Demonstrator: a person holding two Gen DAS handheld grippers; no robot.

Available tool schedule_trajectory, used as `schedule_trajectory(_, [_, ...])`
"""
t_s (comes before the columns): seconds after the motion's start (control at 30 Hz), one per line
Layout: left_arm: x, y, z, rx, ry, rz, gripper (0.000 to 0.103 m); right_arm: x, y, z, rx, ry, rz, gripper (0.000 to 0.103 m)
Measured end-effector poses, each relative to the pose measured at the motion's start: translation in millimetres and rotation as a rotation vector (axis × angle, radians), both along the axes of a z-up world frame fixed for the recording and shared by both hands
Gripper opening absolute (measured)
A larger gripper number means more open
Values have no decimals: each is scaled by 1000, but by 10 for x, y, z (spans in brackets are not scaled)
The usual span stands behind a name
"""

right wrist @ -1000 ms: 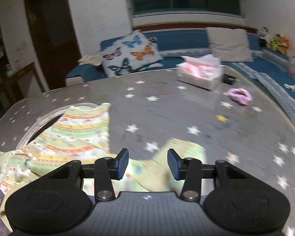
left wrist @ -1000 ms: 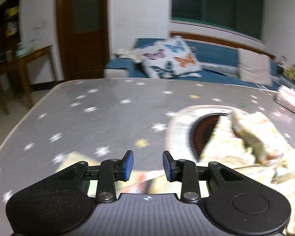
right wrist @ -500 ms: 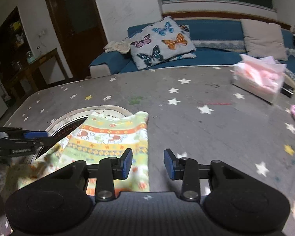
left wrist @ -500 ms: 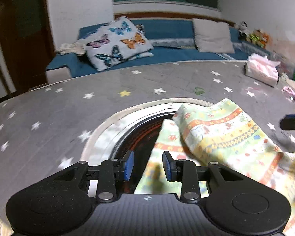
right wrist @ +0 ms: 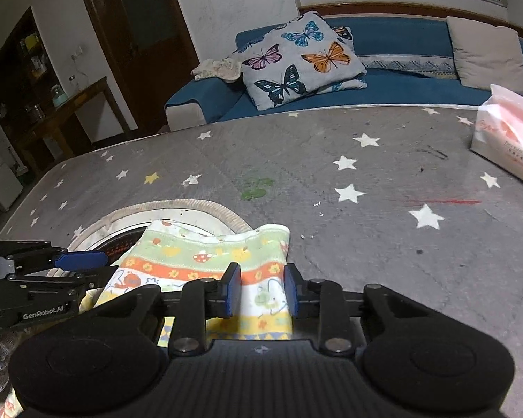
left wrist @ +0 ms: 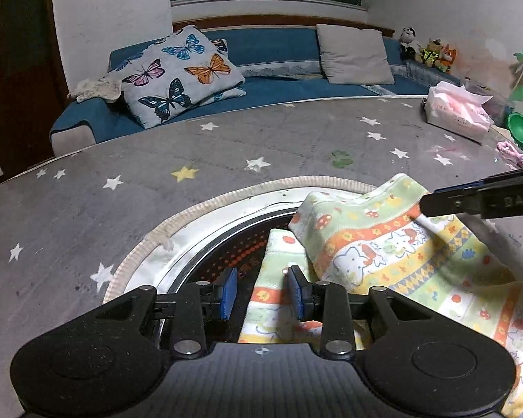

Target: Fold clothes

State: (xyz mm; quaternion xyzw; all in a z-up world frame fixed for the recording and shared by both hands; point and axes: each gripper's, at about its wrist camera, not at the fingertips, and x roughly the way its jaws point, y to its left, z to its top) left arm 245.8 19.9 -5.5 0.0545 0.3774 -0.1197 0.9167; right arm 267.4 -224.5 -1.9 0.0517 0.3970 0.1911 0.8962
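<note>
A striped green, orange and yellow child's garment (left wrist: pixel 383 250) lies folded over on the grey star-print table, partly over a round recessed opening (left wrist: pixel 205 230). My left gripper (left wrist: pixel 261 291) is open, just above the garment's left edge, with cloth under its right finger. My right gripper (right wrist: pixel 262 292) is open over the garment's far right corner (right wrist: pixel 205 261). The right gripper's finger shows at the right of the left wrist view (left wrist: pixel 477 202). The left gripper shows at the left of the right wrist view (right wrist: pixel 35 278).
A pink tissue pack (right wrist: pixel 509 136) sits at the table's right side, also in the left wrist view (left wrist: pixel 456 111). A green cup (left wrist: pixel 521 129) and pink scrunchie (left wrist: pixel 510 148) lie near it. A blue sofa with a butterfly pillow (left wrist: pixel 177 73) stands behind the table.
Both grippers have closed in on the garment from its sides and lowered toward it. The garment now lies folded, its top edge nearer the right gripper. Both stay open.
</note>
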Motion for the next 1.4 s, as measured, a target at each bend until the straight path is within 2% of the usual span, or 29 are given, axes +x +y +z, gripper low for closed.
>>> schedule_trajectory(0.13, [4,-27,-1,-8,0,-23,34,19,11,-26,-13,-5,-5,22])
schedule_trajectory(0.33, [-1,-71,-5,-8,3,-46,34,51,-10,-33,-3,-9,-29,22])
schedule_trajectory(0.63, [-9,-85,-11,-13,7,-60,34,49,42,-37,32,1,-1,22])
schedule_trajectory(0.7, [-3,-82,-13,-20,10,-61,34,37,63,-29,27,-2,9,17])
schedule_trajectory(0.73, [-1,-81,-13,-23,10,-62,31,31,75,-26,22,-3,9,10])
schedule_trajectory(0.77, [2,-80,-12,-26,10,-62,22,25,87,-23,17,-5,10,7])
schedule_trajectory(0.83, [7,-78,-11,-32,10,-64,10,6,106,-12,6,-14,2,3])
schedule_trajectory(0.9, [-4,-76,-1,-27,-1,-61,5,-23,107,31,-9,-36,-5,2])
schedule_trajectory(1.03, [-55,9,104,1,-74,-14,3,-67,49,173,-34,-94,-33,1])
schedule_trajectory(1.2, [-47,346,301,3,-166,118,3,-10,-135,339,-70,-162,-118,1])
schedule_trajectory(1.4, [124,582,211,34,-161,196,3,113,-227,190,-117,-131,-162,1])
